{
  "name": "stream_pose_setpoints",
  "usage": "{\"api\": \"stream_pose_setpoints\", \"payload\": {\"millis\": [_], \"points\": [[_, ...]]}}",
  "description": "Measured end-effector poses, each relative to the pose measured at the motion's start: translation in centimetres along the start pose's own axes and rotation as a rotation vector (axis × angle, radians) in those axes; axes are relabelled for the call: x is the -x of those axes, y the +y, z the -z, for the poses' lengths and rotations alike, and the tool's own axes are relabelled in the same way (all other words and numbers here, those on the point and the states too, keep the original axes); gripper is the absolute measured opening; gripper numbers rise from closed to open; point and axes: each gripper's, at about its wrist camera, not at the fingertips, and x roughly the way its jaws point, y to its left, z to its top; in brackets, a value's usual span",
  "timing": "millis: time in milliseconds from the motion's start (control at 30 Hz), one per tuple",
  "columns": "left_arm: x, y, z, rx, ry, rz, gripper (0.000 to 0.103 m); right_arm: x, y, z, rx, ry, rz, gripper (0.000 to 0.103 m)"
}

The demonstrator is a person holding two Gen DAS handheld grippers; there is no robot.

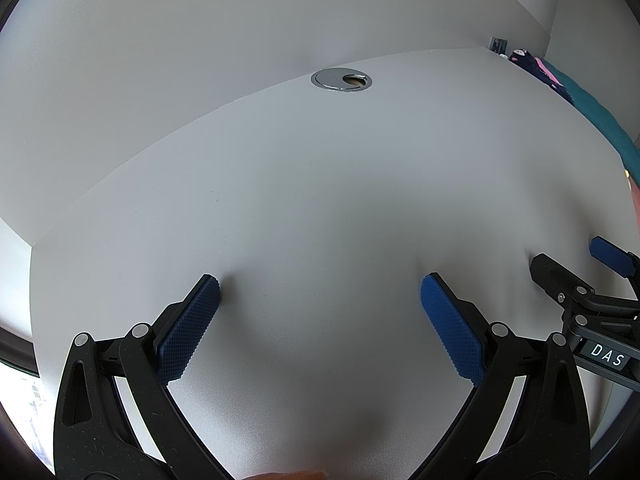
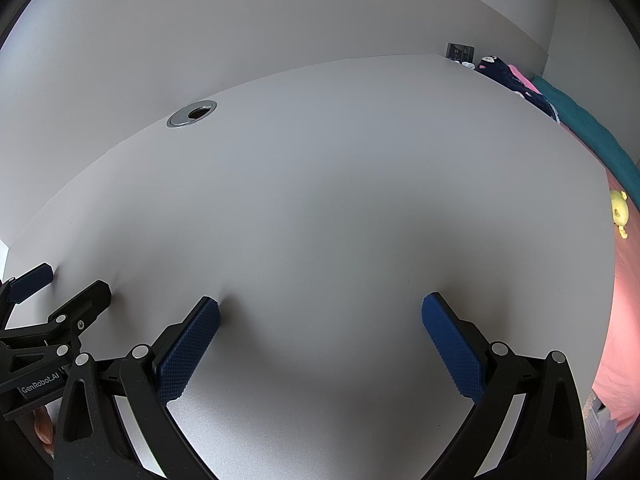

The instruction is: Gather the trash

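**Matte grey desk under two spread grippers**

Grey and smooth, the desk top (image 1: 320, 200) fills both wrist views, its surface flat and faintly speckled, curving only from the fisheye lens. No trash shows on it in either view, so where the task's thing lies cannot be told.

At the left, the left gripper (image 1: 320, 292) hangs just above the desk with its jaws spread wide and nothing between them. Its fingers are black plastic arms with round silver rivets, each ending in a blue rubbery pad (image 1: 192, 328) knurled with a fine diamond grid.

Toward the back edge sits a round metal cable grommet (image 1: 341, 79), polished chrome with an off-centre dark hole.

Just beside the left gripper, the right gripper (image 2: 320, 312) is built the same way, with its jaws equally wide and holding nothing. From its camera, the left gripper's black finger and a white "GenRobot.AI" label appear at the lower left.

Past the desk's right edge lie soft fabrics: dark patterned cloth (image 2: 504, 74), teal bedding (image 2: 592, 132), a pink sheet (image 2: 624, 300) and a small yellow plush toy (image 2: 620, 212).
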Motion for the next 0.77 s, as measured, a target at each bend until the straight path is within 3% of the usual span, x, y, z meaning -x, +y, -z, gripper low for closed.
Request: {"api": "stream_pose_setpoints", "payload": {"millis": [767], "points": [[0.15,0.1,0.08,-0.001,0.0,0.002,0.097,0.02,-0.02,0.0,0.0,0.0,0.0,0.101]]}}
